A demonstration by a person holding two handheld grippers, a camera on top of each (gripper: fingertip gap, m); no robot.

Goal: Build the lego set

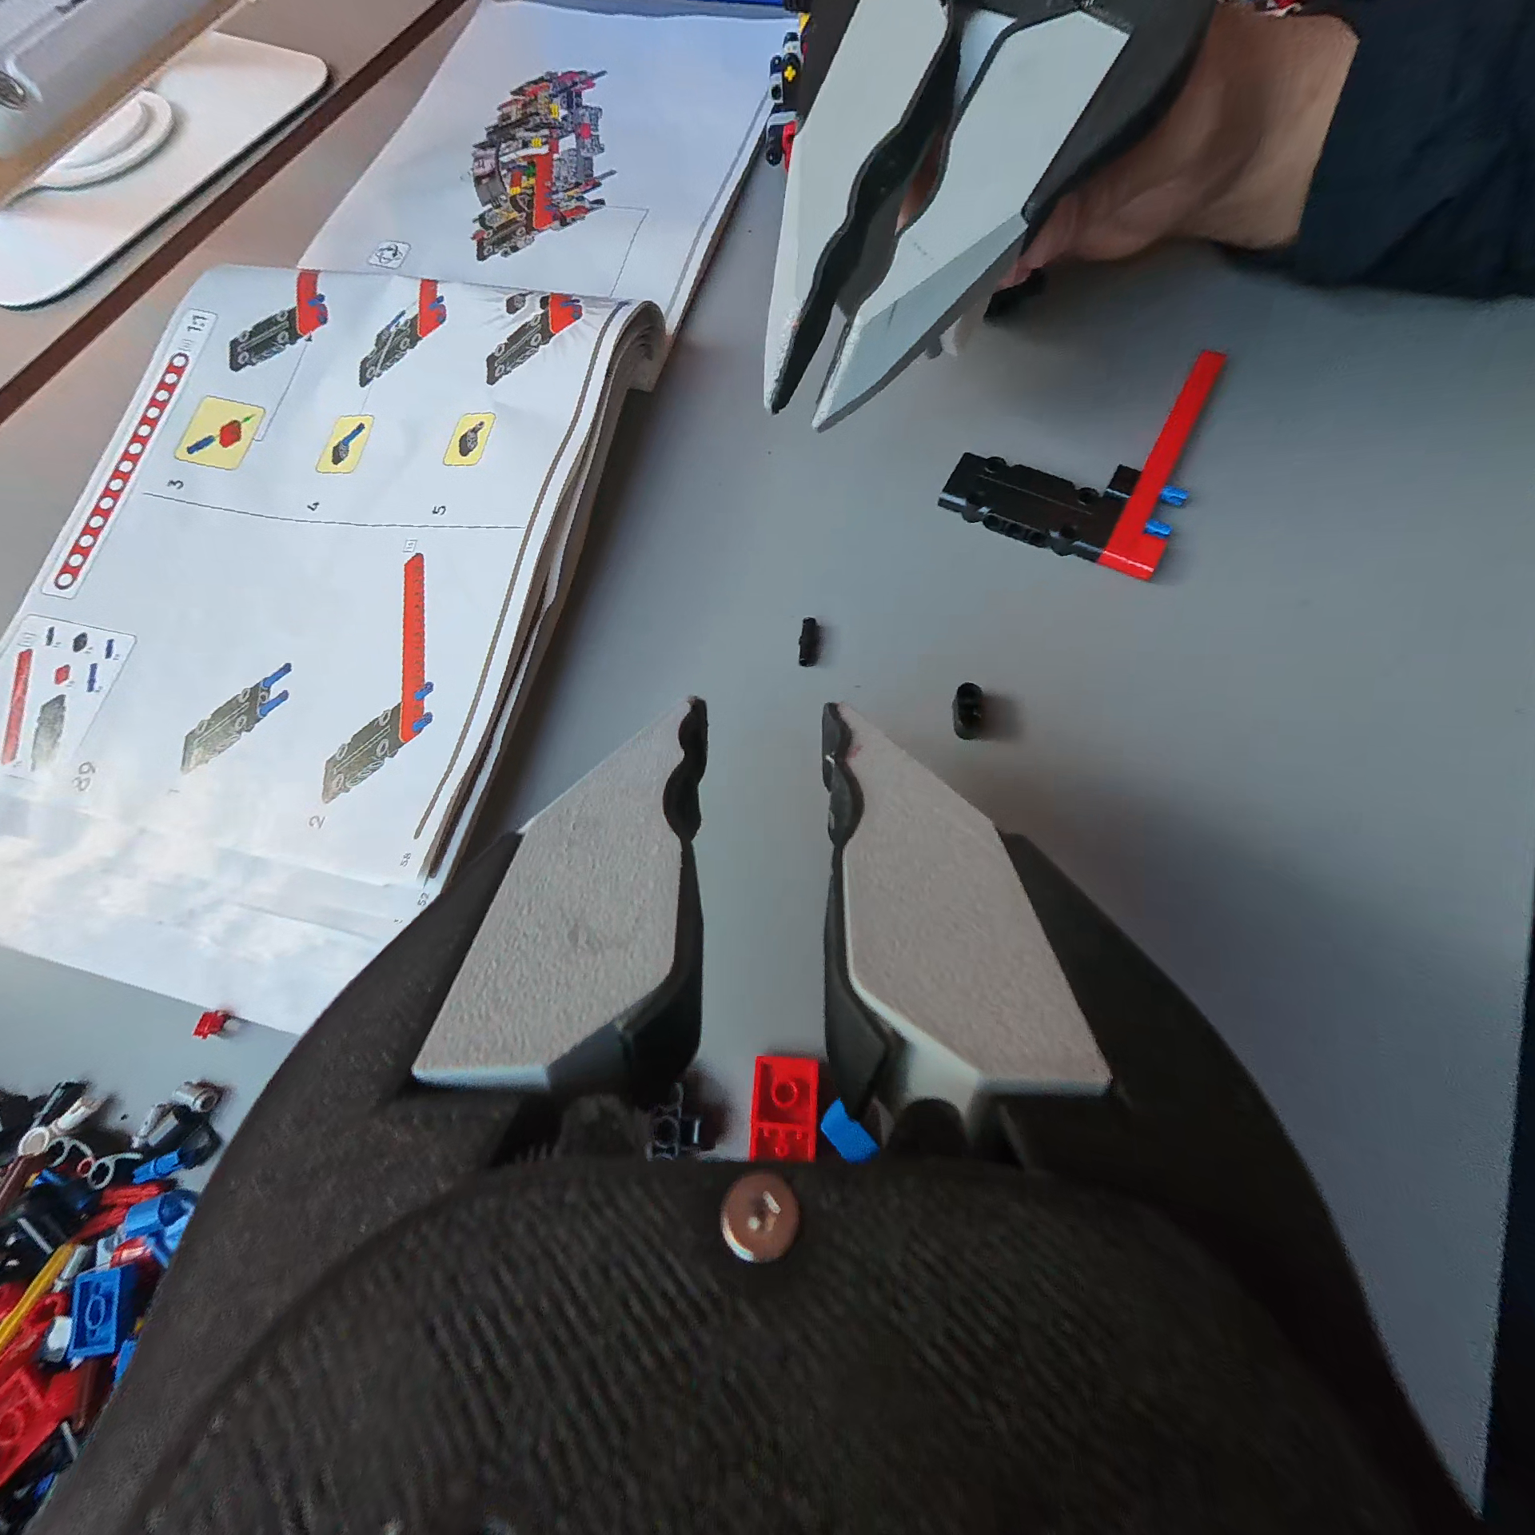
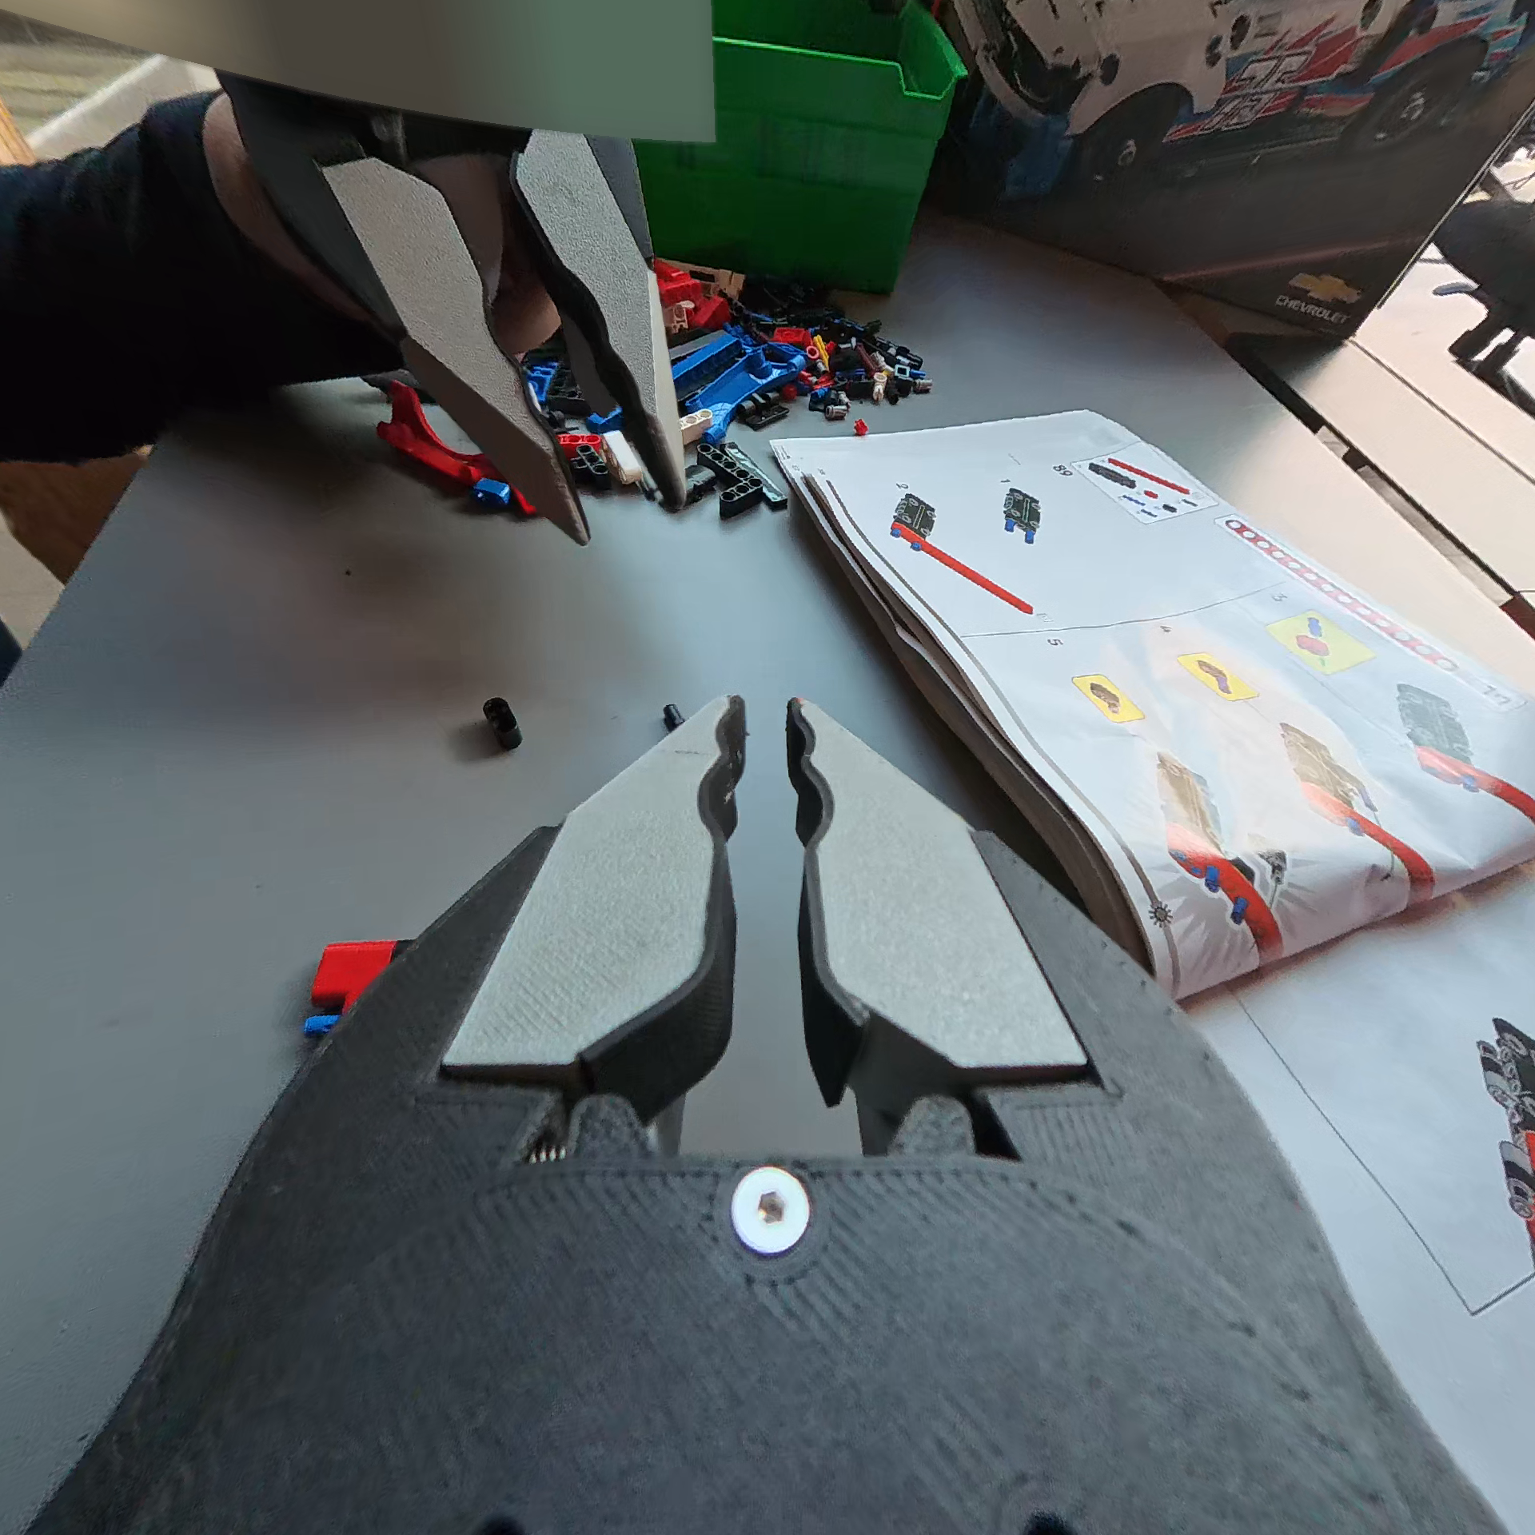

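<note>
The grey counter [image 1: 1246,914] carries all items, and places are given relative to the open instruction booklet [image 1: 332,581] lying on it. A heap of loose bricks [image 2: 747,365] is found at the booklet's far end as seen in the right wrist view, in front of a green bin [image 2: 814,166] and a printed box [image 2: 1246,125]. A sub-assembly of a black panel and a long red beam [image 1: 1071,507] lies well clear of the booklet's folded edge, the beam's long axis running away from the left hand-held gripper [image 1: 764,706]. Between booklet and sub-assembly two small parts are laid: a black pin [image 1: 808,641] and a short black connector [image 1: 968,710]. The pin is placed just ahead of the left hand-held gripper's tips, slightly to the right of its centre line, with its long axis roughly along the fingers' direction. The connector sits beside the right fingertip, apart from it. The left hand-held gripper is seen moderately spread, nothing between its pads. The right hand-held gripper [image 2: 766,706] is seen with only a narrow gap at its tips and nothing gripped; the pin [image 2: 671,714] lies just beside its left finger, so it appears nearer to the pin than the left one.
</note>
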